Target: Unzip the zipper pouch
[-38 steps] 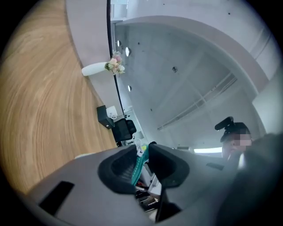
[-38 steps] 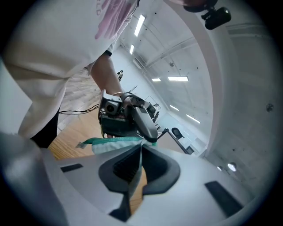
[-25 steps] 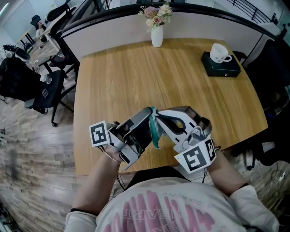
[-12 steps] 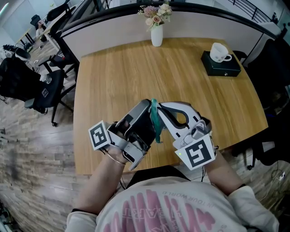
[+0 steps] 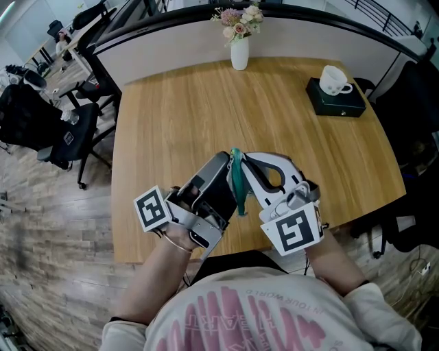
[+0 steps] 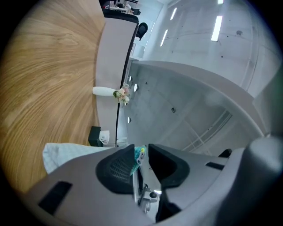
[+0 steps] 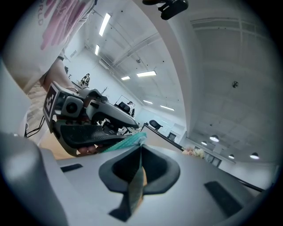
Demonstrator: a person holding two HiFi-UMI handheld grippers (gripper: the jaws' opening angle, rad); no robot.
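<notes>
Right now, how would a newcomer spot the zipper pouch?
At the wooden table's near edge, two grippers meet. The pouch is the thin teal strip between them: right gripper shut on it, left gripper's jaws, just opened wider, with its end between them. It's the only teal thing there.

A wooden tabletop [image 5: 206, 110] carries a white vase [image 5: 239, 55] with pale flowers [image 5: 236, 17] at its far edge. At the far right, a white cup [image 5: 334, 79] stands on a dark green box [image 5: 336, 101]. A black office chair [image 5: 62, 134] stands on the floor left.

Teal zipper pouch [image 5: 238, 182], flat, standing on edge, held aloft.
</notes>
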